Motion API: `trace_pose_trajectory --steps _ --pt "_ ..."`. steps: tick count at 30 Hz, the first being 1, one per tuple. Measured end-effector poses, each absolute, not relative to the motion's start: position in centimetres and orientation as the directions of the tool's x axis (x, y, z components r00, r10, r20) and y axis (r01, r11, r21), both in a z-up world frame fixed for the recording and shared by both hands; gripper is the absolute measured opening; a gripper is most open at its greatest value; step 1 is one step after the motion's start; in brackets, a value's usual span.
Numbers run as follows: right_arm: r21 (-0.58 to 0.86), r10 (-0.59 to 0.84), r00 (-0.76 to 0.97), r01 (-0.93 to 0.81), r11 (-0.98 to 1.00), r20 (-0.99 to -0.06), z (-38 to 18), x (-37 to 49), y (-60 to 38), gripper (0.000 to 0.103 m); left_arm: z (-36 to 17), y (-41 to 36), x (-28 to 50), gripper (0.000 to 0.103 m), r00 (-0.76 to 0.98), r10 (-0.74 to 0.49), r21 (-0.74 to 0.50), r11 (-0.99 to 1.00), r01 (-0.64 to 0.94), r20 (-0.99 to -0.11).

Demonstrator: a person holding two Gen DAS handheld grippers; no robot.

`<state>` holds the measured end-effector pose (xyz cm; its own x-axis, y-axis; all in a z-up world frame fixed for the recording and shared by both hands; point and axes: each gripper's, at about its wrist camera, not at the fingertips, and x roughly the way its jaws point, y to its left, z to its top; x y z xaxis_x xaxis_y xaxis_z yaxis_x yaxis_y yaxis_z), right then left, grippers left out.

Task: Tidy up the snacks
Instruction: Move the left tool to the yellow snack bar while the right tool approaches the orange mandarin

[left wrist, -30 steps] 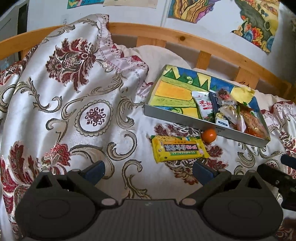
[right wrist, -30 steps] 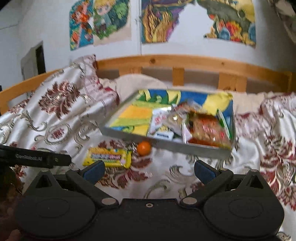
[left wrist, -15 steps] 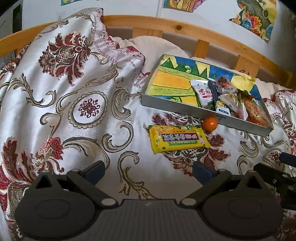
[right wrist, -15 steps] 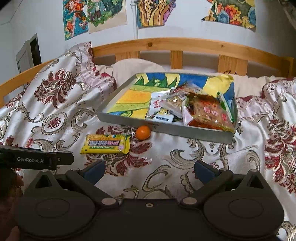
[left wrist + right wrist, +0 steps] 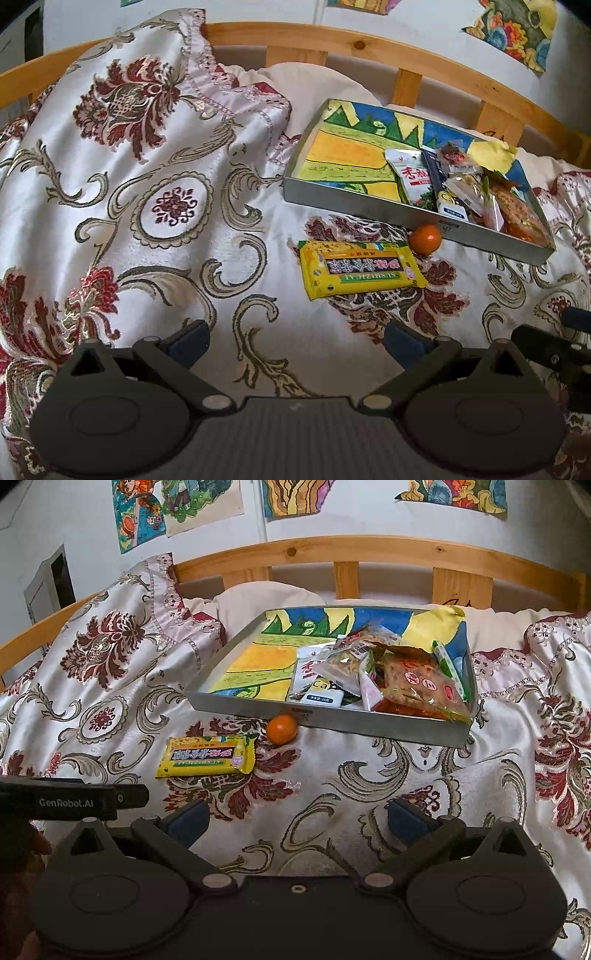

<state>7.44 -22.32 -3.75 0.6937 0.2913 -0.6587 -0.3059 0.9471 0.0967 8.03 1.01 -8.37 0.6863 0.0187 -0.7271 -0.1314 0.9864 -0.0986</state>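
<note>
yellow snack pkt (image 5: 360,268) lies flat, long axis left-right (print upside-down).

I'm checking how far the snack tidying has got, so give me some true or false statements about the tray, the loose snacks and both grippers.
1. The yellow snack bar lies on the bedspread, outside the tray. True.
2. The small orange fruit is inside the tray. False: it sits on the bedspread against the tray's front wall.
3. The left gripper holds the yellow snack bar. False: it is open and holds nothing.
4. The right gripper is open. True.
5. The packets crowd the tray's right side. True.
</note>
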Motion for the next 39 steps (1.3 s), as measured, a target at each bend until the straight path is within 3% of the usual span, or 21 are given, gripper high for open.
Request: trace_pose_trajectory --steps 21,30,39 --pt "0.176 0.300 0.682 -0.247 0.953 -0.667 -4.4 10.7 -24.0 0.102 -8.3 -1.8 10.4 0.102 0.756 0.050 0.010 0.998 -0.057 -0.653" --pt "0.210 0.324 0.733 -0.247 0.946 -0.598 -4.1 12.5 -24.5 0.102 -8.3 -2.1 12.0 0.102 0.761 0.032 0.034 0.999 -0.013 -0.648" --pt "0.226 0.418 0.735 -0.352 0.908 -0.534 -5.2 14.5 -23.9 0.102 -8.6 -2.5 14.2 0.102 0.752 0.029 0.099 0.994 0.048 -0.659"
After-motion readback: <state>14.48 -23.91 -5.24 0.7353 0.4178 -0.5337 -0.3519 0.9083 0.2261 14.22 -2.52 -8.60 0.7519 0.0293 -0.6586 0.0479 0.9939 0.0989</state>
